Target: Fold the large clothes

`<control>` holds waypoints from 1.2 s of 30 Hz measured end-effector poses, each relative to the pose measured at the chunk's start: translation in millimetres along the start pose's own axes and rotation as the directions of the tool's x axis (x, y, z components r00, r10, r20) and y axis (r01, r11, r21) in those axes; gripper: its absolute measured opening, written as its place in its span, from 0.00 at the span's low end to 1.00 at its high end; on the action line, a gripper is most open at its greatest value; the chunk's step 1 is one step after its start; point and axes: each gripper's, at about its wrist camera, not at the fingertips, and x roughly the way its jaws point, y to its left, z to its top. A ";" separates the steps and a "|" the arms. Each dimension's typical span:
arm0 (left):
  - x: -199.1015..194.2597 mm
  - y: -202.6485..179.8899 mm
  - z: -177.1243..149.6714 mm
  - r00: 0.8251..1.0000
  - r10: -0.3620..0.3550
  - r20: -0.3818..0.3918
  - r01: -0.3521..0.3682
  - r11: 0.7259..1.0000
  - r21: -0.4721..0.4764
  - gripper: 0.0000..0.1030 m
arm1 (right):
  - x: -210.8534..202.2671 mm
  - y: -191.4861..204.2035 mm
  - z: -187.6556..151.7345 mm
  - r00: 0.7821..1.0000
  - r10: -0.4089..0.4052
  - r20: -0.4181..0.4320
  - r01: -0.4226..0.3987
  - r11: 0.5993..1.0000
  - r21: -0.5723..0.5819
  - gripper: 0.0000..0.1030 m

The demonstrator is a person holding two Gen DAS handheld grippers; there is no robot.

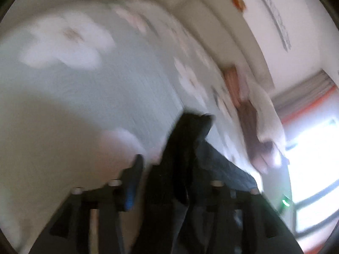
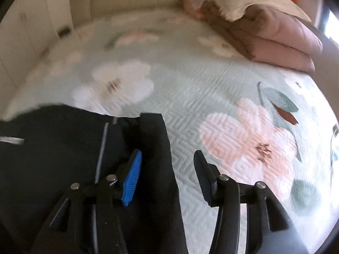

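Right gripper (image 2: 167, 165) spread over black garment (image 2: 53, 148)

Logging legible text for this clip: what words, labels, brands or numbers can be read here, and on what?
None can be read.
Grey tag on the black garment: too blurred to show any print.
Dark markings on the white wall: too blurred to read.

From my right-hand view, the black fabric garment (image 2: 63, 148) lies on the bed at lower left, bearing a thin grey seam line and a small grey tag; its right edge hangs as a loose fold. In my blurred left-hand view, the same dark cloth (image 1: 186, 148) rises bunched, its upper end crumpled.
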 end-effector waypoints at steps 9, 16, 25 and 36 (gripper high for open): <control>-85.9 -79.0 -44.9 1.000 0.010 0.010 -0.013 0.949 0.316 0.49 | -126.7 38.9 -38.7 0.986 0.153 0.061 -0.146 0.984 -0.100 0.67; -14.9 -109.9 -142.0 0.941 0.335 -0.050 -0.252 0.790 0.559 0.60 | -56.2 86.4 -100.4 0.987 0.054 -0.153 -0.079 0.983 -0.166 0.74; -27.6 -78.3 -107.5 0.978 0.200 -0.060 -0.167 0.923 0.346 0.82 | -61.7 80.2 -90.3 0.992 0.094 -0.087 -0.107 0.981 -0.161 0.63; 74.4 -82.2 -24.0 0.969 0.174 -0.178 -0.129 0.962 0.240 0.78 | 39.7 24.6 9.1 0.983 0.111 -0.149 -0.093 0.988 0.119 0.60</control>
